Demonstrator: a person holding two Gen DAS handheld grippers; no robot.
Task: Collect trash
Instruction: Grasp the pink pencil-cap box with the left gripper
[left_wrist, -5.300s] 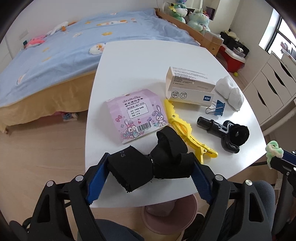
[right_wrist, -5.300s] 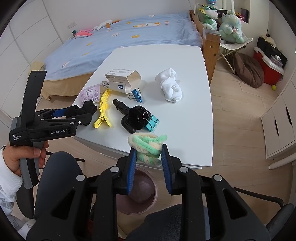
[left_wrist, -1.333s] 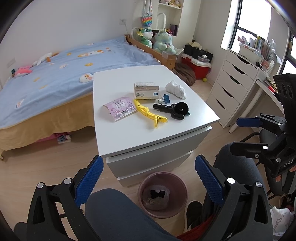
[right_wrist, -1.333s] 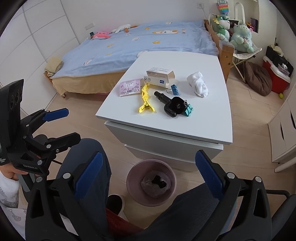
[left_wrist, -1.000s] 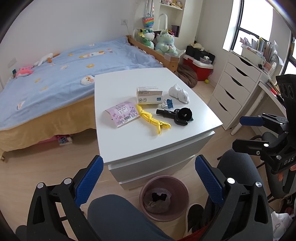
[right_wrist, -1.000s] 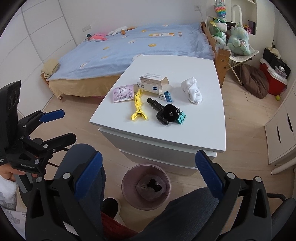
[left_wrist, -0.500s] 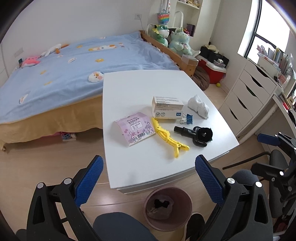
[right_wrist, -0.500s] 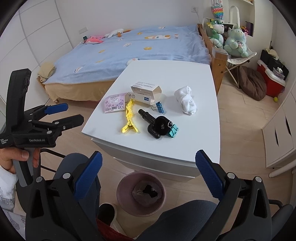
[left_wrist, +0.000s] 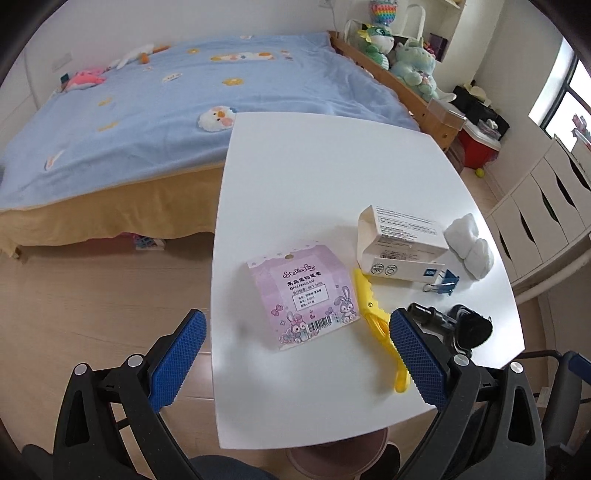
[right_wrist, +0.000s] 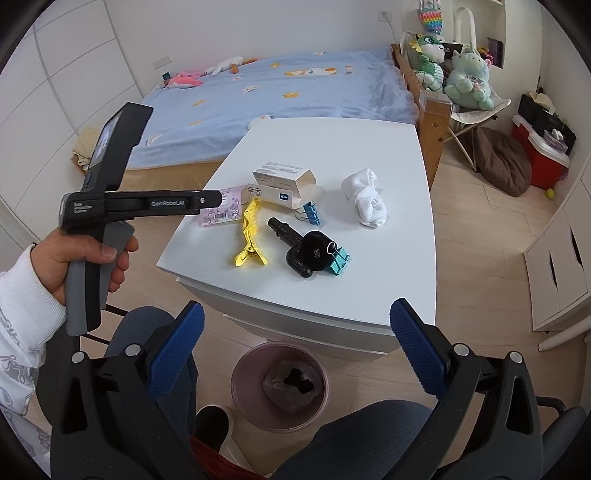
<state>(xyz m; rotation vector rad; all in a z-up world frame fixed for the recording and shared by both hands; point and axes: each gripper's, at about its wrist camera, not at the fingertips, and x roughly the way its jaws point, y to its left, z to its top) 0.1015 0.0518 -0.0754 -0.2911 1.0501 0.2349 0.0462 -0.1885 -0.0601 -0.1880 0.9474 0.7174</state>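
Looking along the left gripper (left_wrist: 297, 358), its blue-padded jaws stood wide apart and empty above the near edge of the white table (left_wrist: 314, 166), with the pink printed paper packet (left_wrist: 304, 293) lying between them, beside a yellow plastic clip (left_wrist: 380, 332) and a white cardboard box (left_wrist: 400, 243)

From the right wrist, the right gripper (right_wrist: 297, 350) likewise gaped empty over the round pink waste bin (right_wrist: 243, 369) on the floor, dark scraps inside; a white crumpled tissue (right_wrist: 365, 201) sat on the table

both grippers spread wide, nothing between the pads

the left gripper (left_wrist: 297, 354) is held level by the left hand (right_wrist: 79, 258), pointing right. the right gripper (right_wrist: 295, 350) sits nearer, its jaws equally wide.
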